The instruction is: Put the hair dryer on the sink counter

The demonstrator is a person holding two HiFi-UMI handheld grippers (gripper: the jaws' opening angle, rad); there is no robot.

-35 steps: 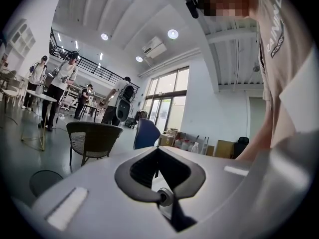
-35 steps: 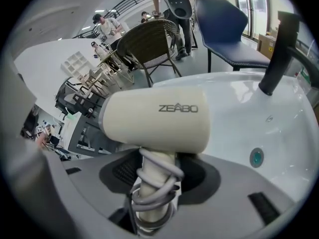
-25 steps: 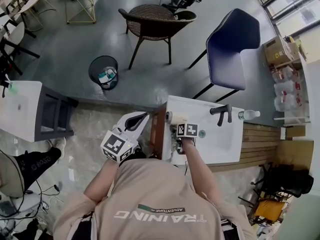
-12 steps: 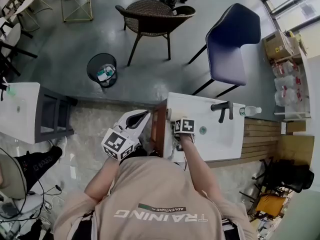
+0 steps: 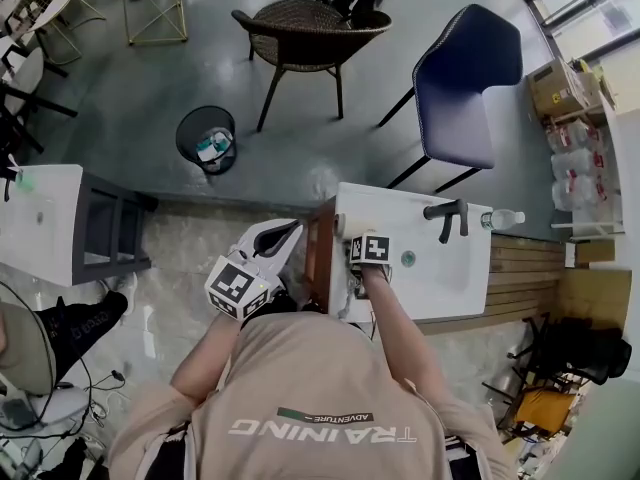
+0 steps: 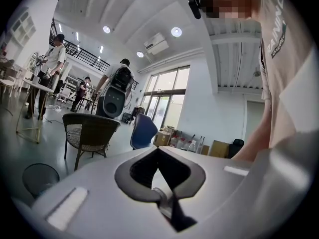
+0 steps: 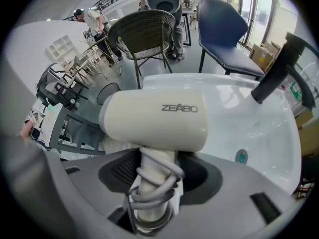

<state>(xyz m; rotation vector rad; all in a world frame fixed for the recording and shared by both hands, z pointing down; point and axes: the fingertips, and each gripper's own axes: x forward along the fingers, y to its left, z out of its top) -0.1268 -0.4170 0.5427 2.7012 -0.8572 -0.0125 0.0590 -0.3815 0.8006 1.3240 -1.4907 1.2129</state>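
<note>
Over the white sink table [image 5: 476,272], near its black faucet [image 5: 445,215], my right claw [image 7: 158,167] pinches the cord-wrapped handle of the cream hair dryer [image 7: 154,119], marked ZEABO; grey floor [image 5: 120,98] beyond holds a wicker chair [image 5: 305,30] and blue chair [image 5: 465,83]; my left claw [image 6: 158,150] is pressed together, empty

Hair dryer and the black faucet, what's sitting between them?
Nothing but bare white basin between hair dryer and faucet, in the right gripper view.

A wicker chair [image 5: 305,30] stands beside a blue chair [image 5: 468,78], with a black wastebasket [image 5: 208,138] near it.
</note>
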